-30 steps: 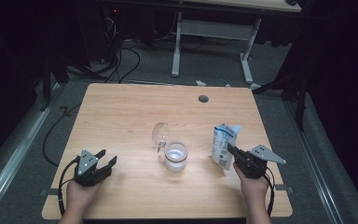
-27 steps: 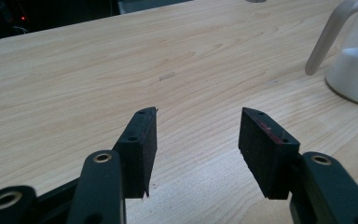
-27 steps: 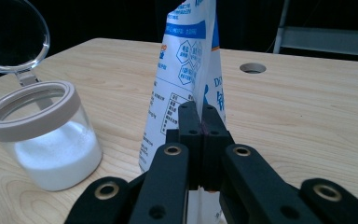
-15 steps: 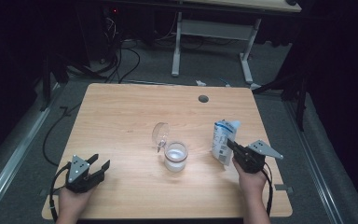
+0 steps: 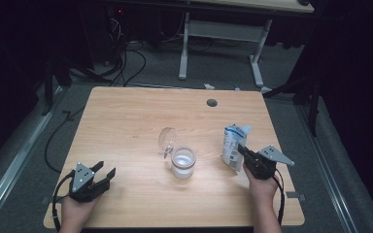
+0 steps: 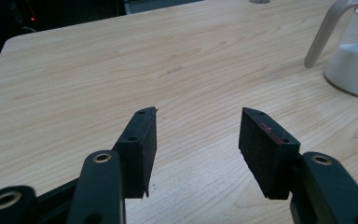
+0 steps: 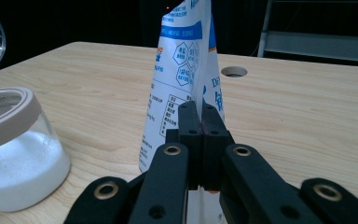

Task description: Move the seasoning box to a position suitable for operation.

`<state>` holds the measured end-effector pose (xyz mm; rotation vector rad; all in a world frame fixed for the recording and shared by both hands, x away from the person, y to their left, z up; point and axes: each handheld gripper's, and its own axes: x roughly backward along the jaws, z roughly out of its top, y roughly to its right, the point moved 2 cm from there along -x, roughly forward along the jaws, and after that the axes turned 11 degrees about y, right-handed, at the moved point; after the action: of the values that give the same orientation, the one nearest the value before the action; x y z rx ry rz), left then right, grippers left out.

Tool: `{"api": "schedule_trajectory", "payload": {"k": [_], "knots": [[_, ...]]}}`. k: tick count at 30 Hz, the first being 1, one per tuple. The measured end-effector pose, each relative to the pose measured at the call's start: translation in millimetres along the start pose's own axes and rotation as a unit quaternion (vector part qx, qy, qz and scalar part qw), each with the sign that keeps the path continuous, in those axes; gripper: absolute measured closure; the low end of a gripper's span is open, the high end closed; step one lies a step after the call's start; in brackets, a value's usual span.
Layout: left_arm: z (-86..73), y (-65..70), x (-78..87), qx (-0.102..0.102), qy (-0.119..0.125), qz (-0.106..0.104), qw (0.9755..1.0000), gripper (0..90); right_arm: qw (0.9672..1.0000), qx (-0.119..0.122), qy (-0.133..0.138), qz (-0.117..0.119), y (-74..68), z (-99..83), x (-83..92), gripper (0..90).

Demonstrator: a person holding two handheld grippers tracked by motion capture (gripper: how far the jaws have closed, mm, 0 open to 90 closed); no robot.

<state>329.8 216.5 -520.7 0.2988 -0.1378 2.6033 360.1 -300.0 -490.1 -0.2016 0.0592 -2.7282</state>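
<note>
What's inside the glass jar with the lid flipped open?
The clear glass jar with the beige rim holds white powder, filling roughly its lower half. Whether anything is buried beneath the powder cannot be seen.

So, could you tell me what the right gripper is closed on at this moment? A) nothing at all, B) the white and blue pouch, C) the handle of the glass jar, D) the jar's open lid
B: in the right gripper view the right gripper has its jaws pressed together on the edge of the upright white and blue pouch, while the glass jar stands apart to the side.
</note>
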Motion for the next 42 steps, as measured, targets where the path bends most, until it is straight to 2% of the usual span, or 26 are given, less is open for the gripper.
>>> {"api": "schedule_trajectory", "payload": {"k": [16,25,32,42], "knots": [[3.2,4.8,-10.7,-0.003,0.001,-0.018,0.9998,47.0,0.9999,0.005,-0.003,-0.01,-1.2,-9.4,17.0,87.8],[2.3,5.3,-11.5,-0.002,0.0,-0.018,0.9998,47.0,0.9999,0.014,-0.008,-0.006,-6.3,-9.9,12.7,85.9],[1.9,4.7,-10.6,-0.001,-0.001,-0.017,0.9998,47.0,0.9999,0.01,-0.009,-0.007,-7.7,-9.3,10.9,83.0],[1.7,5.3,-11.3,-0.002,-0.005,-0.019,0.9998,47.0,0.9998,0.006,-0.01,-0.015,-7.2,-9.3,9.3,72.7]]}}
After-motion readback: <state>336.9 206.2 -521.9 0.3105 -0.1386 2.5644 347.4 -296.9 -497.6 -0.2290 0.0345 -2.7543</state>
